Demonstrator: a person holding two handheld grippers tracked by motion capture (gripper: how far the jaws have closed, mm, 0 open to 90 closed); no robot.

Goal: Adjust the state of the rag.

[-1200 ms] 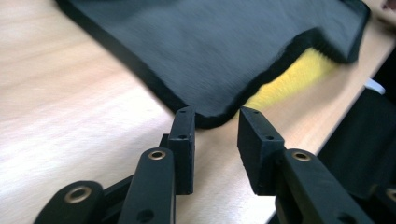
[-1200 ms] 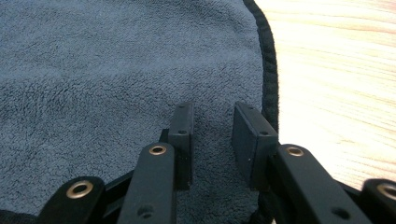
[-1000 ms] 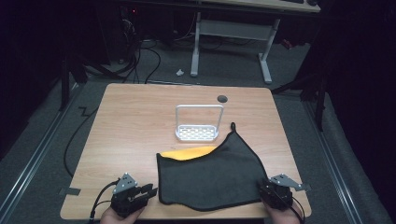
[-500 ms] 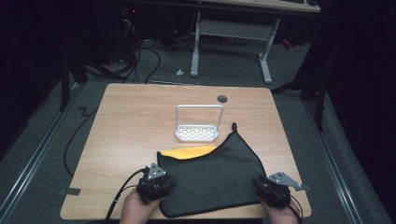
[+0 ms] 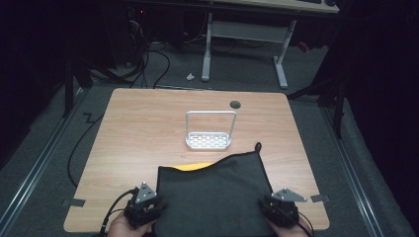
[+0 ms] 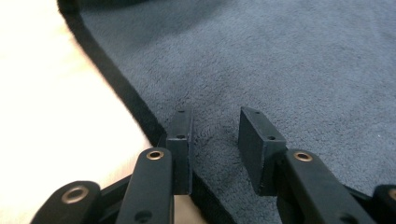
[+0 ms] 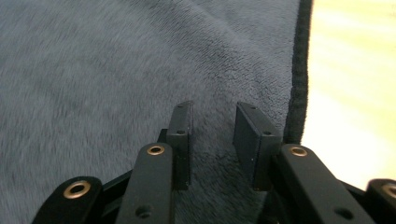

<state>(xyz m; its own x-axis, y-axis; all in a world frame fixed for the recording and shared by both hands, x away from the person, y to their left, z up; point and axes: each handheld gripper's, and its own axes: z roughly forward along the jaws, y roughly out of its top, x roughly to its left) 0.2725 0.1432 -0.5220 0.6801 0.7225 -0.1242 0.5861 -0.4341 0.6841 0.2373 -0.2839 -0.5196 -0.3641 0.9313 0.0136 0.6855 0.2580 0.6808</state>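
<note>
Left gripper (image 6: 215, 140): two flat black rectangular pads, matte, with small screw holes and brass-ringed pivots on the links behind. The jaws stand apart with a gap between them; they have just been closing, and bare nap shows in the gap. Whether the pads pinch a fold, I cannot tell. They sit over the cloth (image 6: 289, 70) just inside its edge. The cloth is grey, short-piled and fleecy, bound with a darker stitched hem that runs from 11 o'clock down to 6 o'clock in the left gripper view; pale smooth table (image 6: 51, 116) lies beyond the hem.

Right gripper (image 7: 212, 140): same black pads, spread by a similar gap, resting over the same fleecy nap. The hem runs straight along the 1 o'clock side, with light wood past it.

High view: the cloth (image 5: 212, 197) lies as a dark rough square at the table's 6 o'clock edge, left gripper (image 5: 144, 210) at its 7 o'clock corner, right gripper (image 5: 280, 211) at its 5 o'clock corner. A small loop sticks out at the cloth's 1 o'clock corner. An orange sliver (image 5: 196, 167) peeks from under the far hem. At 12 o'clock from the cloth stands a white rack (image 5: 209, 140), with a perforated base and thin wire arch. The table (image 5: 143, 128) is a wood-grain rectangle with rounded corners and a round dark hole (image 5: 235, 104) near its far edge.
</note>
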